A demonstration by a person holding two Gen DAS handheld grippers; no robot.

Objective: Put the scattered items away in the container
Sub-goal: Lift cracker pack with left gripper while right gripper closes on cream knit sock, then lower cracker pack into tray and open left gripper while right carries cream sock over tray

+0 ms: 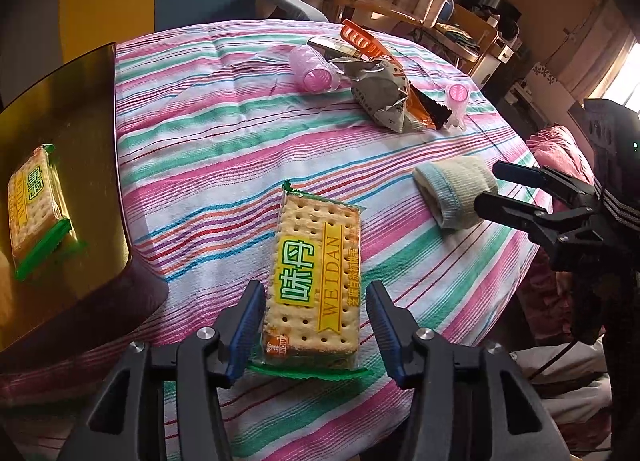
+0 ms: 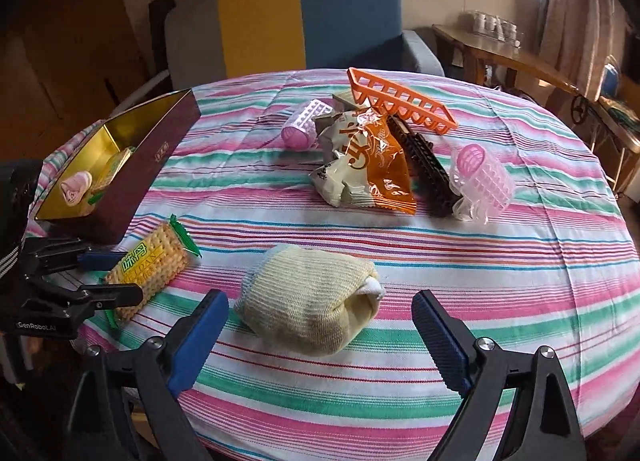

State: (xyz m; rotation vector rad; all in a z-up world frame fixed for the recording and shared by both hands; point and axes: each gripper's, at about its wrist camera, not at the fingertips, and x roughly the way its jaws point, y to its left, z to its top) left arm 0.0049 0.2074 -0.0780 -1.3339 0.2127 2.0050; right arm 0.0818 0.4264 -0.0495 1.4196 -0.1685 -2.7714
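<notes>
- The box (image 2: 120, 165) already held a cracker pack and a pink roll.
- Left gripper (image 1: 316, 325) gaped around a cracker packet (image 1: 316, 269); right gripper (image 2: 320, 337) gaped around the socks (image 2: 308, 297).
- Wrappers (image 2: 360, 157), curlers and rack stayed out.

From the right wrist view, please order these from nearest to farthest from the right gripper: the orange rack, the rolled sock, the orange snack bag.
1. rolled sock: between the open fingers of the right gripper.
2. orange snack bag: middle of the table, in the pile.
3. orange rack: far side, behind the pile.
</notes>
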